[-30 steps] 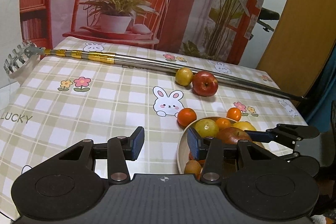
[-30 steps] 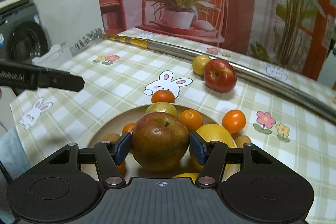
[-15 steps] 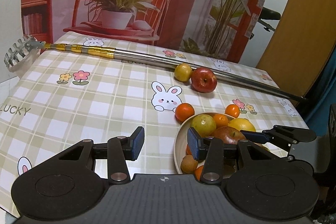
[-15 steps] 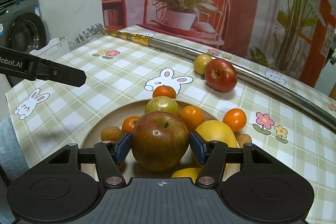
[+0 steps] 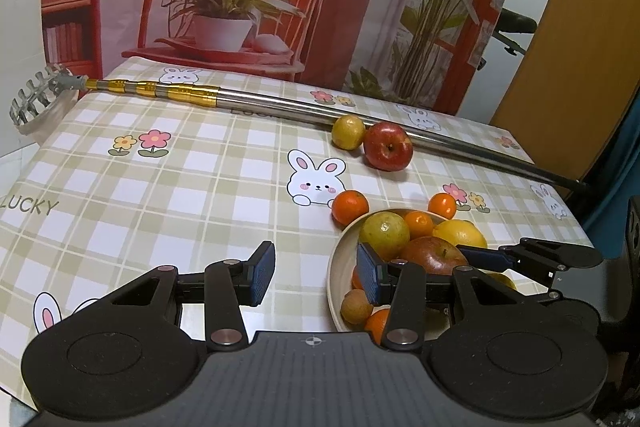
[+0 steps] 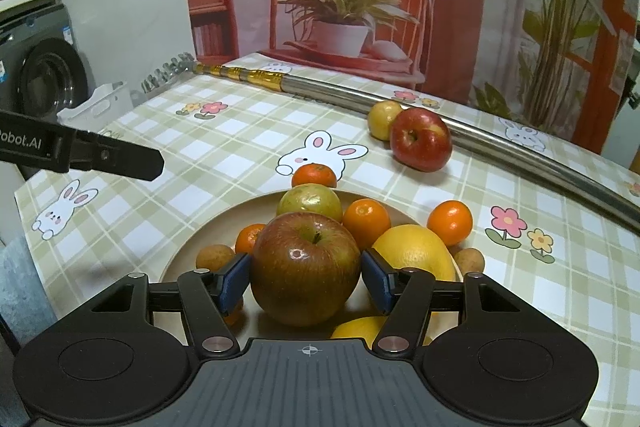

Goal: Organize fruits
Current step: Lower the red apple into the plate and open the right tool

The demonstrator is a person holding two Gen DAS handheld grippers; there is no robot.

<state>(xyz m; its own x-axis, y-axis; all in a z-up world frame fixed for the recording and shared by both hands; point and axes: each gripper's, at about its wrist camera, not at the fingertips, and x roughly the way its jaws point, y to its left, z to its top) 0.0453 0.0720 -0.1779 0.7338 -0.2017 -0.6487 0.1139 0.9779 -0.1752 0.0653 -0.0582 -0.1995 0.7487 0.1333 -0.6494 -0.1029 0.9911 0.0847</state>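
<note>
My right gripper (image 6: 306,277) tilts downward, clamping the apple (image 6: 306,269) above the bowl (image 6: 188,247); my left gripper (image 5: 316,273) hangs empty, jaws apart, over bare tablecloth (image 5: 160,195).

Two apples: one (image 6: 306,267) in the bowl (image 6: 192,247) among other fruit, one (image 6: 420,139) behind it against the pole (image 6: 500,143).

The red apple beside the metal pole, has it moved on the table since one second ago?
No. The red apple still lies against the metal pole, touching the small yellow fruit.
</note>
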